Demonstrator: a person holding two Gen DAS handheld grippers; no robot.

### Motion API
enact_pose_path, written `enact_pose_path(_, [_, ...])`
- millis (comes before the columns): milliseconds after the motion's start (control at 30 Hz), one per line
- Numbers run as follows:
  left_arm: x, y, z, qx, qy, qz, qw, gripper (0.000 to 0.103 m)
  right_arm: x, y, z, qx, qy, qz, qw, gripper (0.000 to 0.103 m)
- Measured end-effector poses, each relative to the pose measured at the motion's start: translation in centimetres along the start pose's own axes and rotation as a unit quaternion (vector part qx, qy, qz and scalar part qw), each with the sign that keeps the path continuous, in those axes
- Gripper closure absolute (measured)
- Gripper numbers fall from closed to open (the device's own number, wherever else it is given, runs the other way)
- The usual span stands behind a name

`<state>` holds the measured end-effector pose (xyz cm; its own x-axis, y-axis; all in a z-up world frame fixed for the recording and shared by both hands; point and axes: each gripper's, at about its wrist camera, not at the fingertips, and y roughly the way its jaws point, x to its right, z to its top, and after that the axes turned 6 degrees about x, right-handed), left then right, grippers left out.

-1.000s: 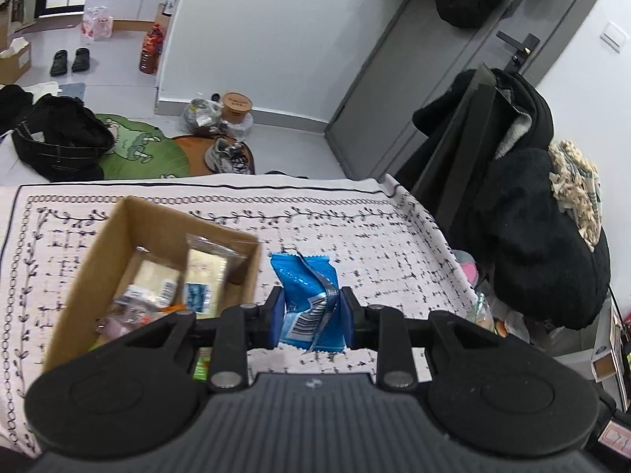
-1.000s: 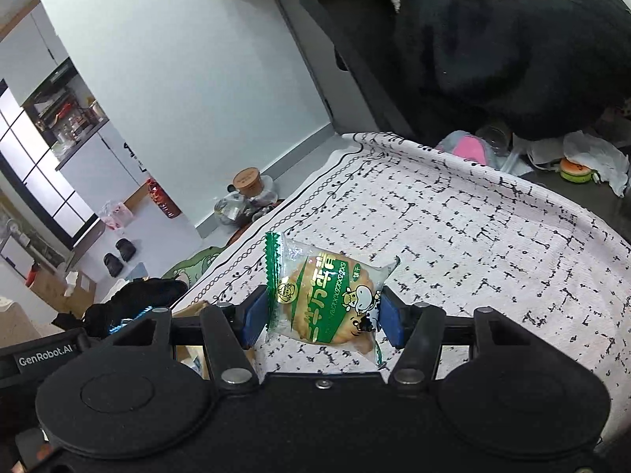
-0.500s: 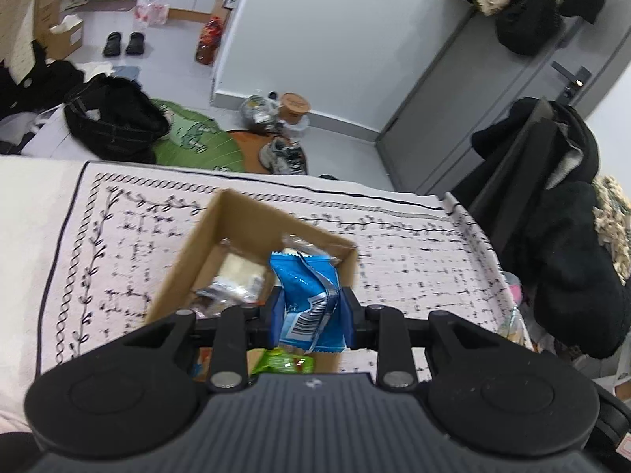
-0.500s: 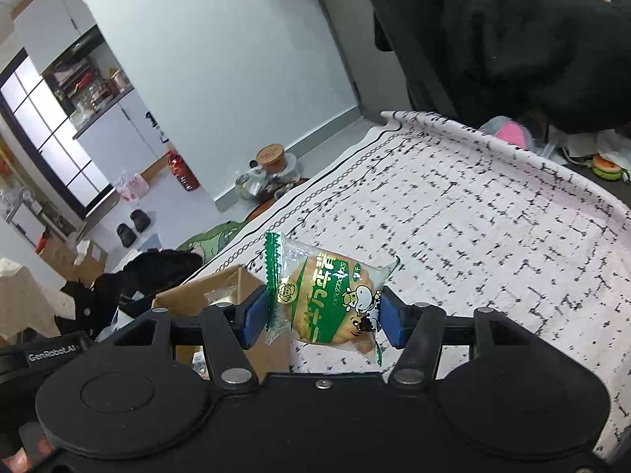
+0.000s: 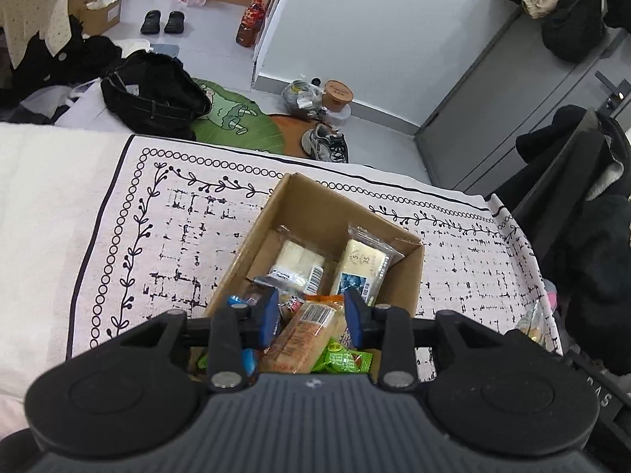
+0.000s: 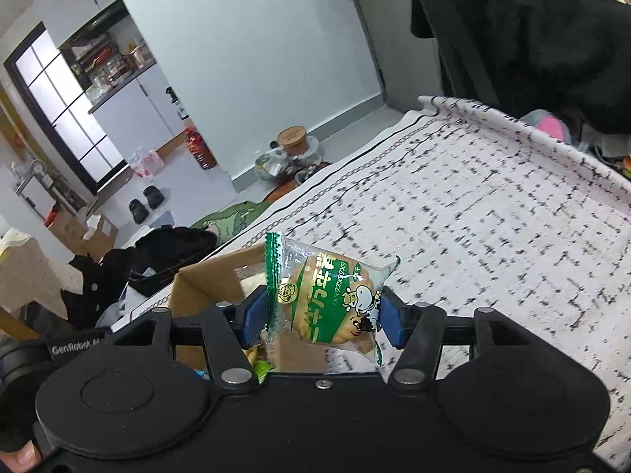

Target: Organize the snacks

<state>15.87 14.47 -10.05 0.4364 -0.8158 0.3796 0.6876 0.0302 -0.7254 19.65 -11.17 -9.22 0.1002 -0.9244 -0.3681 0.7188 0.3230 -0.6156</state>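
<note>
Over the cardboard box (image 5: 410, 272), left tool (image 5: 311, 317) opening, nothing gripped.
Only the right view shows right tool (image 6: 321, 317) clamping a glossy crinkled green bun packet (image 6: 327, 303).

Brown cardboard box (image 5: 335, 213); white cloth (image 5: 189, 228) with black broken-grid print, vine border. Green-and-clear pastry wrapper (image 6: 327, 299), cow print. Blue finger pads (image 5: 272, 311).

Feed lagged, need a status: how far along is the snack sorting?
Done: several packets already lie in the cardboard box. In hand: left gripper is opening over the box, nothing between its pads; right gripper grips a green-wrapped pastry near the box. Left: drop that pastry in.
</note>
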Motion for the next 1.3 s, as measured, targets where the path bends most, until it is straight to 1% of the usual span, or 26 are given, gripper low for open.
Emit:
enact_pose_path(100, [-0.3,-0.3,0.4,0.001,-0.008,-0.002,1.0,0.064,-0.8,0.3,-0.2,-0.011,0.0,0.01,1.0,0.046])
enact_pose_path(167, [-0.3,-0.6,0.5,0.005,-0.008,-0.004,1.0,0.057,-1.3,0.5,-0.4,-0.017,0.001,0.017,1.0,0.046])
enact_pose_path(267, [-0.3,-1.0,0.5,0.01,-0.008,-0.008,0.9999,0.053,-2.0,0.5,-0.7,-0.026,0.006,0.033,0.999,0.044])
enact_pose_path(333, [-0.3,-1.3,0.5,0.012,-0.011,-0.008,0.9998,0.05,-2.5,0.4,-0.8,-0.032,0.008,0.049,0.998,0.039])
enact_pose_path(367, [-0.4,-1.3,0.6,0.013,-0.012,-0.008,0.9998,0.047,-2.6,0.3,-0.9,-0.034,0.009,0.056,0.998,0.039])
enact_pose_path(433, [-0.4,-1.5,0.5,0.013,-0.013,-0.01,0.9998,0.046,-2.7,0.4,-0.9,-0.043,0.015,0.068,0.997,0.033])
enact_pose_path(467, [-0.4,-1.5,0.5,0.012,-0.012,-0.011,0.9998,0.046,-2.6,0.3,-0.9,-0.046,0.02,0.074,0.996,0.033])
enact_pose_path(633, [-0.1,-1.9,0.5,0.012,-0.009,-0.012,0.9998,0.044,-1.6,-0.5,-0.3,-0.04,0.026,0.057,0.997,0.033])
enact_pose_path(767, [0.3,-2.3,0.4,0.013,-0.007,-0.014,0.9998,0.036,-0.3,-1.4,0.2,-0.031,0.031,0.039,0.998,0.033])
enact_pose_path(867, [0.8,-2.4,0.2,0.012,-0.005,-0.014,0.9998,0.031,0.8,-2.0,0.6,-0.026,0.036,0.034,0.998,0.032])
enact_pose_path(933, [1.3,-2.6,0.1,0.009,-0.001,-0.017,0.9998,0.029,1.4,-2.5,0.8,-0.022,0.039,0.027,0.999,0.028])
enact_pose_path(1067, [2.5,-2.9,-0.4,0.001,0.011,-0.02,0.9997,0.024,2.6,-3.5,1.1,-0.017,0.042,0.02,0.999,0.027])
enact_pose_path(1167, [3.5,-3.2,-0.9,-0.003,0.021,-0.021,0.9995,0.023,3.5,-4.4,1.3,-0.012,0.045,0.015,0.999,0.026])
enact_pose_path(1300, [4.9,-3.8,-1.6,-0.006,0.039,-0.025,0.9989,0.023,4.7,-6.0,1.5,-0.001,0.043,0.006,0.999,0.021])
